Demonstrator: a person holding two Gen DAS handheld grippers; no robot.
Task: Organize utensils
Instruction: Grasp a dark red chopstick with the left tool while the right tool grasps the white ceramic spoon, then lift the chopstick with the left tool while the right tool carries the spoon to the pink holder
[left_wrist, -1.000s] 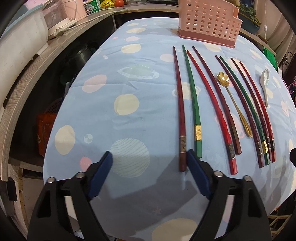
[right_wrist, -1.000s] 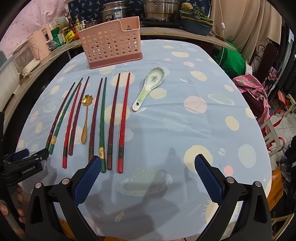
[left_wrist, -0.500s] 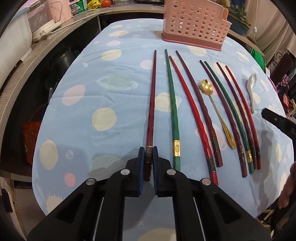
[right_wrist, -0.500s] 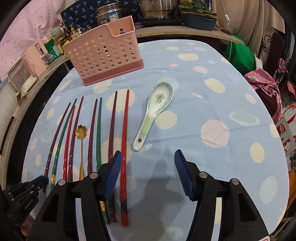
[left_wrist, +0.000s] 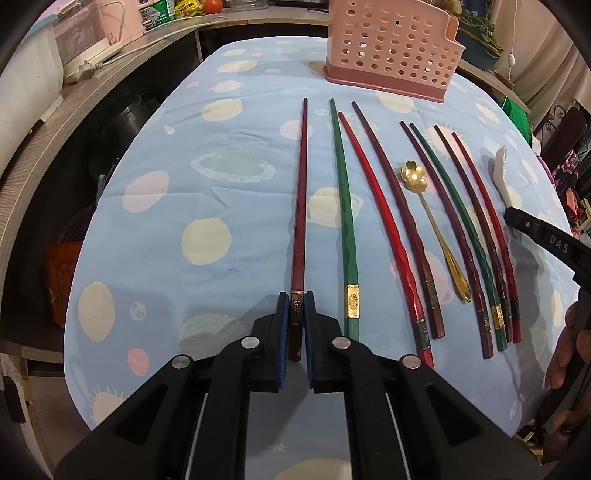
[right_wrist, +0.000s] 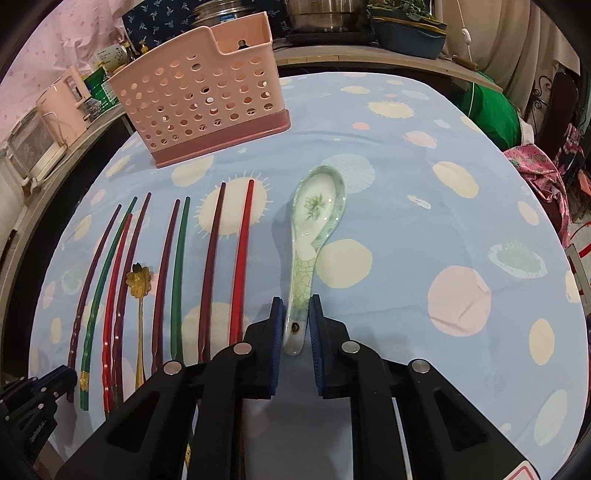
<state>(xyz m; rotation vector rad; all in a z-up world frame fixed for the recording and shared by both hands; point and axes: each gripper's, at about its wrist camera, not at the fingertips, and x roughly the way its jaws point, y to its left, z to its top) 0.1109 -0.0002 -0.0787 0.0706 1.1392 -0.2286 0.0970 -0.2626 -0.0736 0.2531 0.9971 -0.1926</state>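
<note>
My left gripper is shut on the near end of a dark red chopstick, the leftmost of several red, maroon and green chopsticks lying in a row on the blue spotted tablecloth. My right gripper is shut on the handle of a green-white ceramic spoon that lies on the cloth right of the chopsticks. A gold flower spoon lies among the chopsticks, also in the right wrist view. A pink perforated utensil basket stands at the far end, seen too in the right wrist view.
A wooden counter with appliances runs along the left of the table. Pots and a plant tray stand on the counter behind the basket. A green bag and clothes lie beyond the right edge.
My left gripper closed on the dark red chopstick's end. My right gripper moved forward to the ceramic spoon and closed on its handle.
</note>
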